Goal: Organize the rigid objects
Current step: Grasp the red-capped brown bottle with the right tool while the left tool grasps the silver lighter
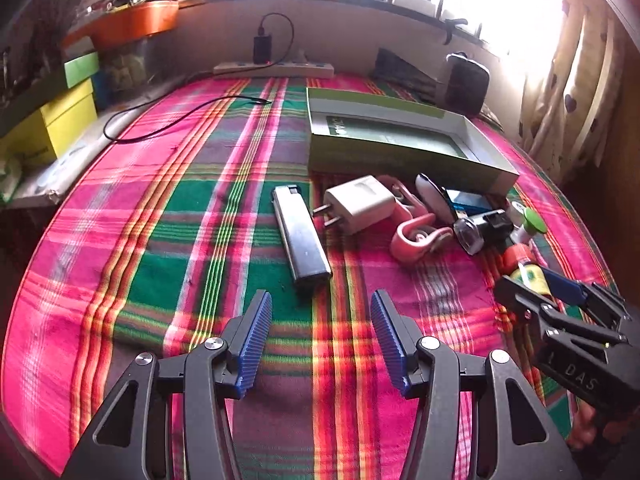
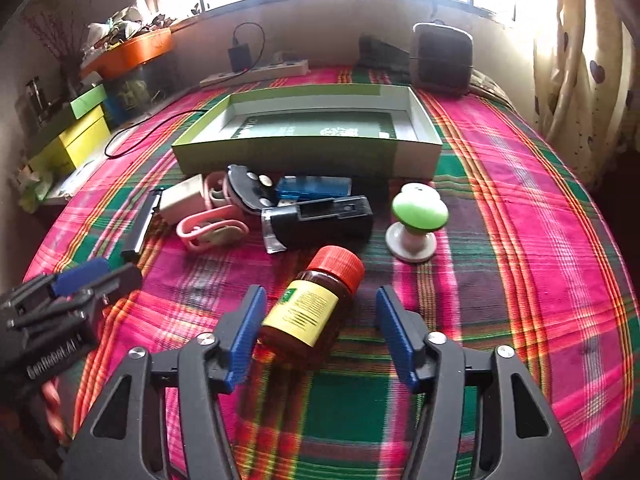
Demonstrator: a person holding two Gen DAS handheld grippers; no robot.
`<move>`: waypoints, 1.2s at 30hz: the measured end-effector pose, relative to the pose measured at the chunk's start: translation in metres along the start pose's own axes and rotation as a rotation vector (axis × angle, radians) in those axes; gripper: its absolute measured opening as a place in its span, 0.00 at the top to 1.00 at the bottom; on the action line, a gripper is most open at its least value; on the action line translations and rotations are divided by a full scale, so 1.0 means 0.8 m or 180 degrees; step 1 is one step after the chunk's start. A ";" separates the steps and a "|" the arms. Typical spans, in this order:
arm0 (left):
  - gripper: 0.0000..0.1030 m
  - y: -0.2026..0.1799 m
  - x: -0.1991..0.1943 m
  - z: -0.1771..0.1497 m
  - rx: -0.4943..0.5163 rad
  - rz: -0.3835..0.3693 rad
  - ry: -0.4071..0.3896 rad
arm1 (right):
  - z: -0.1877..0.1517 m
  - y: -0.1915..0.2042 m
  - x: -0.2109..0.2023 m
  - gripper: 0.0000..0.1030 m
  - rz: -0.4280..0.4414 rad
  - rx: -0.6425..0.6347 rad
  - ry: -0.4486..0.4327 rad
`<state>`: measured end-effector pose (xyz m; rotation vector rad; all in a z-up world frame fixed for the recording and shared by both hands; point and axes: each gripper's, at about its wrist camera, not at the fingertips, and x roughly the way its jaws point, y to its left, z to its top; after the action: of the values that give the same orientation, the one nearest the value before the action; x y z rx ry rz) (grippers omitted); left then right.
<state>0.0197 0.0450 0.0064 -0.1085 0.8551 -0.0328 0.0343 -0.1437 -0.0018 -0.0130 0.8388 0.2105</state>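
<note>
The right gripper [image 2: 318, 334] is sitting wide apart around the bottle [image 2: 312, 308], which is lying on its side on the bed [image 2: 520, 240], in front of the box [image 2: 308, 152]. The round bottle could be rolling away or slipping out when the pads close, because only one pad is near its label. It could also be bumping the torch [image 2: 320, 220] lying between it and the box. The left gripper [image 1: 320, 344] is wide apart too, holding nothing, near the lighter [image 1: 302, 236] left of the box. "DAS" is showing on one gripper body, "GenRobot.AI" on the other. The bottle label is too blurry to read.
</note>
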 end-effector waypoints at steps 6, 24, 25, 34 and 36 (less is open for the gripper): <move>0.50 0.008 0.012 0.017 -0.0056 0.0105 0.0030 | 0.000 -0.012 0.001 0.54 -0.0050 -0.0004 -0.0022; 0.50 0.032 0.039 0.049 -0.0019 0.0477 0.0081 | 0.002 -0.028 0.000 0.67 -0.0057 -0.0220 -0.0004; 0.50 0.033 0.041 0.051 -0.0018 0.0492 0.0084 | 0.003 -0.028 0.001 0.67 -0.0062 -0.0230 0.0001; 0.50 0.036 0.050 0.059 0.0037 0.0472 0.0093 | -0.001 -0.030 -0.001 0.67 -0.0046 -0.0302 -0.0004; 0.50 0.035 0.049 0.059 0.0073 0.0463 0.0099 | -0.002 -0.032 -0.002 0.66 -0.0033 -0.0311 -0.0006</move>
<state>0.0810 0.0740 0.0046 -0.0241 0.8915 0.0921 0.0372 -0.1695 -0.0033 -0.1087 0.8259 0.2415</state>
